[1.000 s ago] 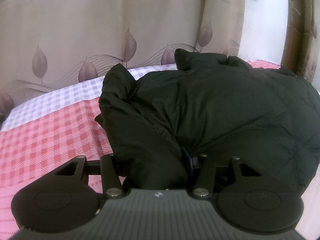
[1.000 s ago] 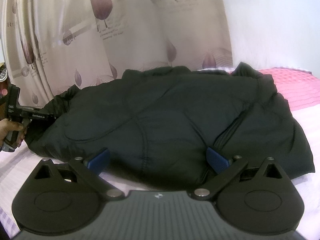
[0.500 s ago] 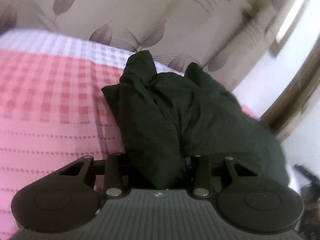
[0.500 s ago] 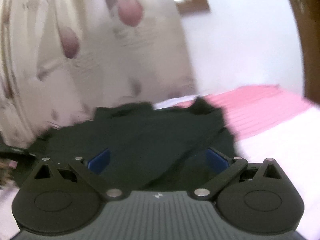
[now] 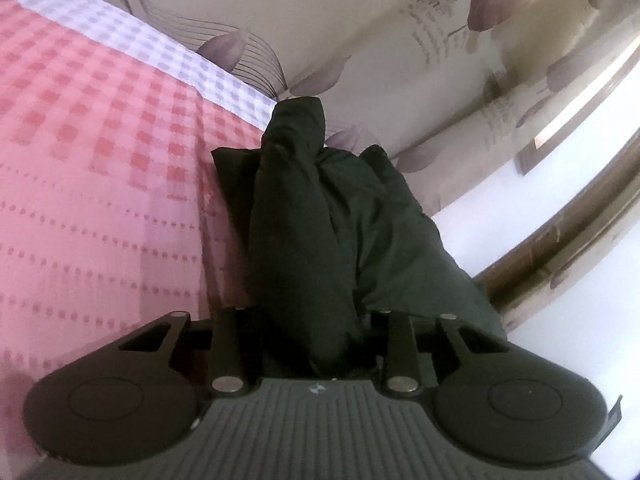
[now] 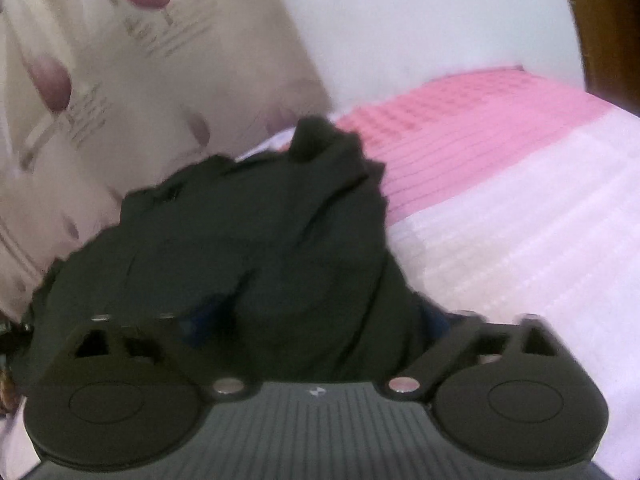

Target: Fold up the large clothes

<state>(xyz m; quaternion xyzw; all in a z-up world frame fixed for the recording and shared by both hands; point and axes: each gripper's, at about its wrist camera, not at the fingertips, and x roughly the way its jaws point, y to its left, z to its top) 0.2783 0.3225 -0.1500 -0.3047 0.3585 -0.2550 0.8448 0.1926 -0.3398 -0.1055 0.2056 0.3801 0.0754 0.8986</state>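
Black padded jacket (image 5: 320, 240) lies bunched on the bed (image 5: 100, 160), its far end close to the bed's far edge under the leaf-print curtain (image 5: 400, 40). From the left wrist view the fabric rises as a thick ridge with a collar-like tip pointing at the curtain. Right wrist view is blurred; jacket (image 6: 248, 248) reads as a crumpled mound, with pink and pale bedspread (image 6: 500, 200) bare beside it.

Left gripper (image 5: 316, 340): fingers drawn close, clamped on a thick roll of jacket fabric.
Right gripper (image 6: 316, 328): linkage arms angled wide, jaws apart; fabric sits between them, blue pads mostly hidden. No pinch made out.

Judgement: a fold is mid-carry, and only one side looks secured.

Risks:
- Slippery, puffy shell may creep out of the left clamp under the jacket's weight.
- With the right side unheld, the lifted part may sag and fold skewed.
- Far end sits near the bed's edge; dragging that way could push it against the curtain.
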